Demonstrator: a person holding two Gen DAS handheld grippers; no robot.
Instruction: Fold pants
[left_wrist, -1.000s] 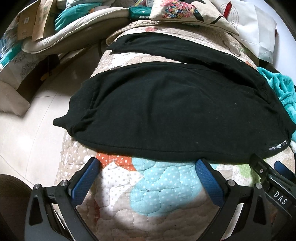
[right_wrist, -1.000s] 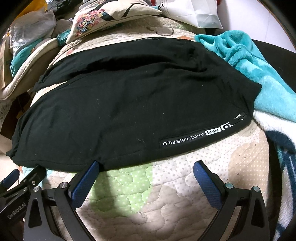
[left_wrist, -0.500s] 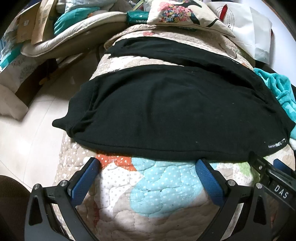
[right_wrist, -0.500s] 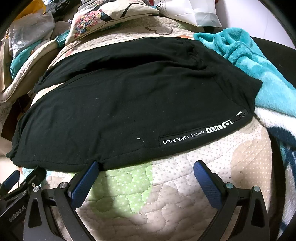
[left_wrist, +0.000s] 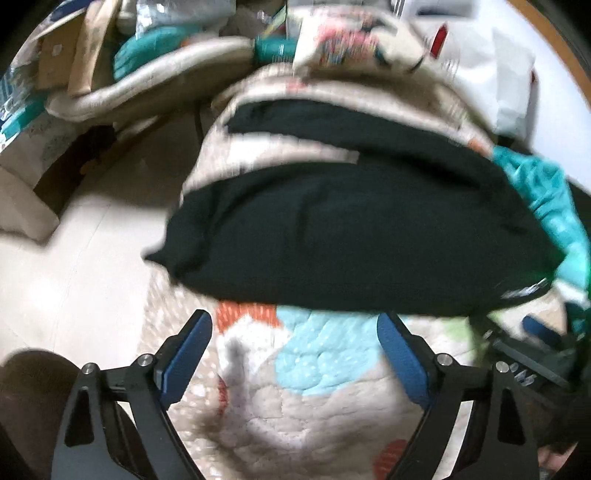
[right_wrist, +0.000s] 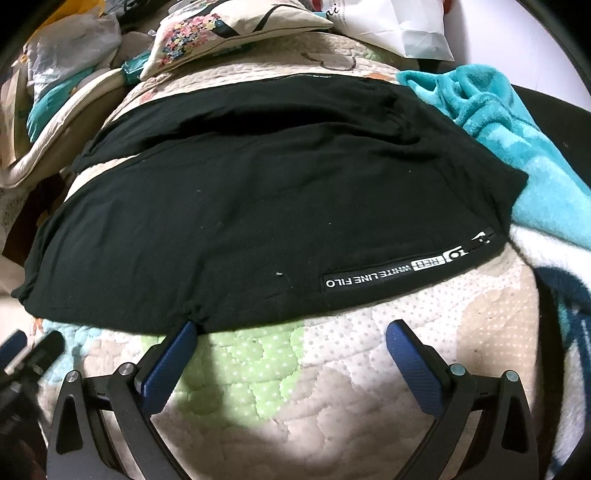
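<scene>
Black pants (right_wrist: 266, 206) lie spread flat across a quilted patchwork bed cover (right_wrist: 332, 373), both legs pointing left, a white-lettered label (right_wrist: 399, 271) near the near hem. In the blurred left wrist view the pants (left_wrist: 351, 236) lie just beyond my left gripper (left_wrist: 295, 332), which is open and empty over the quilt (left_wrist: 306, 387). My right gripper (right_wrist: 291, 332) is open; its left fingertip (right_wrist: 184, 332) touches the near edge of the pants. The right gripper also shows at the right of the left wrist view (left_wrist: 532, 350).
A teal fleece blanket (right_wrist: 517, 122) lies at the right of the pants. A floral pillow (right_wrist: 229, 29) and a white bag (right_wrist: 399, 26) sit at the far end. The bed's left edge drops to a pale floor (left_wrist: 74, 266) with cluttered boxes (left_wrist: 66, 55) beyond.
The left gripper has pulled back and swung, blurring its view; the pants look farther from it. The right gripper has edged forward, its left fingertip now touching the pants' near edge.
</scene>
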